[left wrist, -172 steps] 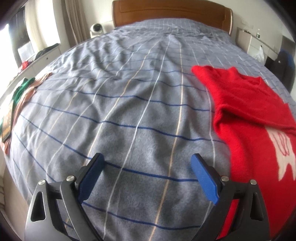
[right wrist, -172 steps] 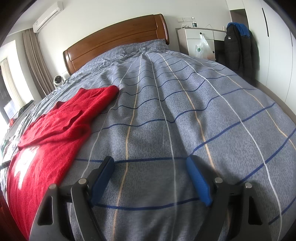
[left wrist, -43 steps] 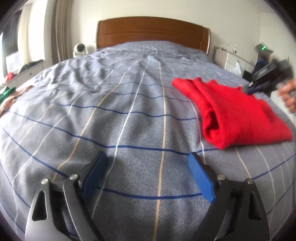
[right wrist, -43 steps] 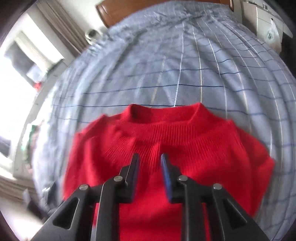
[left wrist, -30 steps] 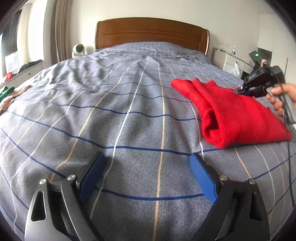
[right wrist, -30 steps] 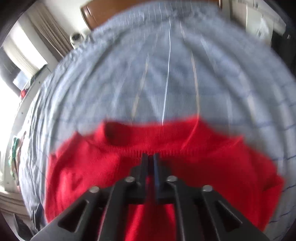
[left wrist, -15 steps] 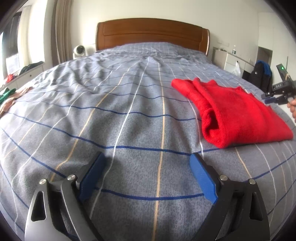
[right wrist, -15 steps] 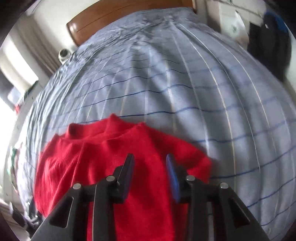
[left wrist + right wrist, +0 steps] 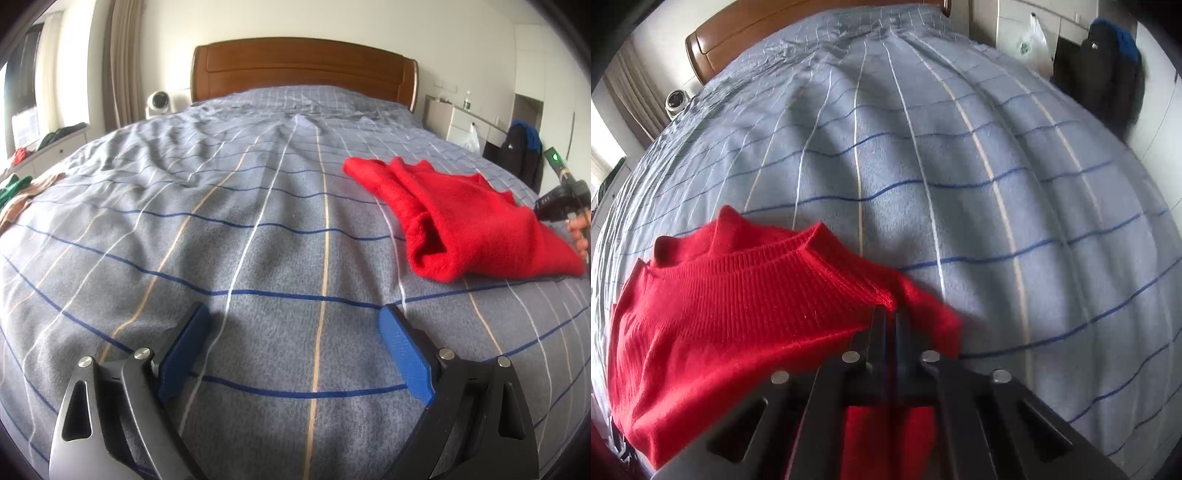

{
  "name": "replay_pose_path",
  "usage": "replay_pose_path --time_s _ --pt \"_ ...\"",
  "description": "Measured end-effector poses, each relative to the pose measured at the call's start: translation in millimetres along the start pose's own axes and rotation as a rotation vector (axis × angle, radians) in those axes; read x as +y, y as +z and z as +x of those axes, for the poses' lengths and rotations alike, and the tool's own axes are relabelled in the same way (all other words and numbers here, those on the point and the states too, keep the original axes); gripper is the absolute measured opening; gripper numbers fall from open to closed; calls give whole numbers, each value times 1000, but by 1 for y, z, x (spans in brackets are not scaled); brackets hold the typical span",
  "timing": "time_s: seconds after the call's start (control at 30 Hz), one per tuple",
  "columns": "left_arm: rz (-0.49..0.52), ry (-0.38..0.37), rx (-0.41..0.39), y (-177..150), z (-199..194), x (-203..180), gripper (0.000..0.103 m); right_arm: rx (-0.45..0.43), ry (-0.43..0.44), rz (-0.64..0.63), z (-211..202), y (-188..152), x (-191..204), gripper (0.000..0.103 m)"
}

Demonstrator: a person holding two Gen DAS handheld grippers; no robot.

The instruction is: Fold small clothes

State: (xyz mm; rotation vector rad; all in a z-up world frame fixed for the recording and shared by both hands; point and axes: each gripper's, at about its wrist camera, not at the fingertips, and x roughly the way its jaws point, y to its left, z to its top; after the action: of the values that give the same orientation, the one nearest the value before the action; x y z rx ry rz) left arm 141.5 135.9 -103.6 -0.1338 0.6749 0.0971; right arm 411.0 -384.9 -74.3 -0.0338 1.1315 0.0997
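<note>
Our left gripper wide, our right gripper closed

Our left gripper [image 9: 293,349] hangs tilted downward with its blue pads [image 9: 404,356] spread far apart and nothing between them. Our right gripper [image 9: 891,317] points steeply down; its jaws have just been closing and now stand pressed together, pinching a fold of red knit at the tips. In the left wrist view our right hand [image 9: 580,230] shows at the far right edge, fingers wrapped round the gripper's handle.

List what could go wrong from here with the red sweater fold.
The right gripper has just closed on only the shoulder edge of the red sweater, so the knit may slip free when pulled. The left gripper hangs open over bare bedspread, holding nothing down, so a one-sided pull could drag and undo the fold.
</note>
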Motion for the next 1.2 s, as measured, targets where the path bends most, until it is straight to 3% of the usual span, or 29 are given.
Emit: replay_pose_path --time_s 0.07,0.13,0.23,0.3,0.37,0.47,0.53,0.63,0.87,0.9,0.97,1.0,1.03,1.2 --pt "0 0 0 0 0 0 93 -13 17 -15 -6 1 3 9" --pt "0 0 0 0 0 0 93 -63 42 12 -25 -1 2 26" --pt "0 0 0 0 0 1 93 -153 200 12 -67 -18 7 27" --pt "1 1 1 0 1 0 93 -124 333 -57 -83 -44 22 34" --pt "2 2 2 0 1 0 93 -60 378 -121 -82 -69 35 43" --pt "4 9 7 0 0 1 94 58 277 -229 -64 -122 43 44" --pt "5 11 7 0 0 1 94 5 243 -272 -73 -147 37 44" --pt "6 11 8 0 0 1 94 14 256 -202 -79 -155 24 44" --pt "6 10 8 1 0 1 94 33 247 -188 -90 -157 13 44" --pt "6 10 9 0 0 1 94 20 258 -160 -94 -152 9 48" --pt "7 13 18 1 0 2 94 -20 280 -104 -104 -146 -4 64" --pt "7 16 29 2 -1 2 95 -47 282 -66 -107 -140 -11 77" --pt "5 19 54 3 -3 3 95 -77 284 -16 -109 -132 -21 82" --pt "-42 -38 138 -4 -33 10 97 -89 349 276 -86 -99 -75 82"
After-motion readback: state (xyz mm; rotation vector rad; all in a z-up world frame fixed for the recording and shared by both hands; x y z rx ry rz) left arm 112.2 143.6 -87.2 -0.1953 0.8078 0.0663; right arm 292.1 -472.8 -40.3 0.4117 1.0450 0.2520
